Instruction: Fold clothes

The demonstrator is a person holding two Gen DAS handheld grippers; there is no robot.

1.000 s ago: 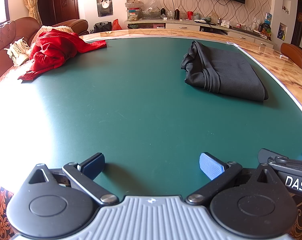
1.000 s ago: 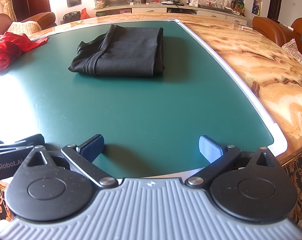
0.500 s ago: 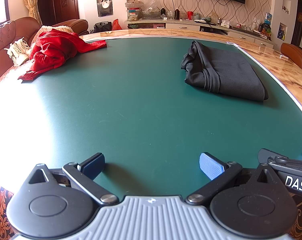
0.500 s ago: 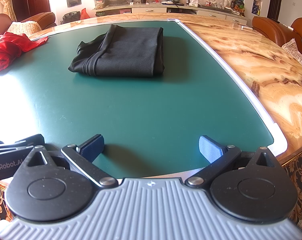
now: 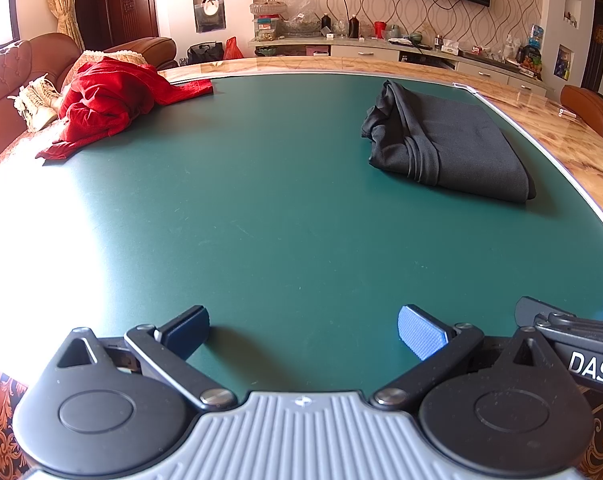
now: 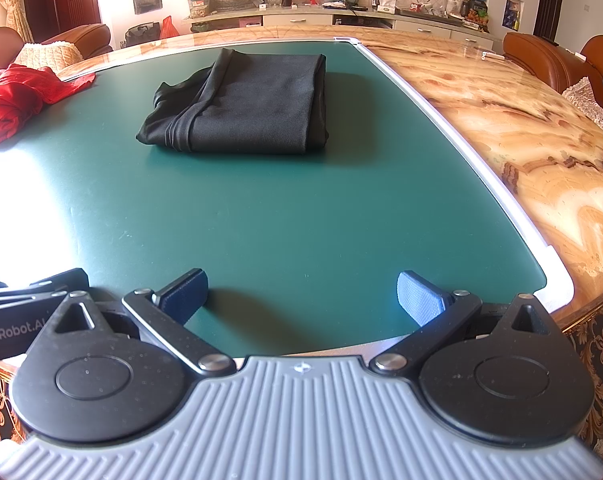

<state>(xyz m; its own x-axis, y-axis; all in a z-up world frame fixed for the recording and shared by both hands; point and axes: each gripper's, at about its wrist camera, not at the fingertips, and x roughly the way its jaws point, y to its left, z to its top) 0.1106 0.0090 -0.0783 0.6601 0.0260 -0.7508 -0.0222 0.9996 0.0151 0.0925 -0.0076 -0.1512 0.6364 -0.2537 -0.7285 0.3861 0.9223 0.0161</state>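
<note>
A folded black garment (image 5: 453, 148) lies on the green mat (image 5: 281, 208) at the far right; in the right wrist view it (image 6: 245, 108) is far ahead, centre left. A crumpled red garment (image 5: 109, 100) lies at the mat's far left edge, also seen in the right wrist view (image 6: 17, 96). My left gripper (image 5: 303, 330) is open and empty, low over the mat's near edge. My right gripper (image 6: 301, 294) is open and empty beside it, at the near edge. Both are far from the clothes.
A glossy marble tabletop (image 6: 501, 120) surrounds the mat on the right. Brown leather seats (image 5: 13, 80) stand at the left with white shoes (image 5: 37, 100), more chairs (image 6: 541, 60) at the right. A cluttered sideboard (image 5: 381, 40) lines the back wall.
</note>
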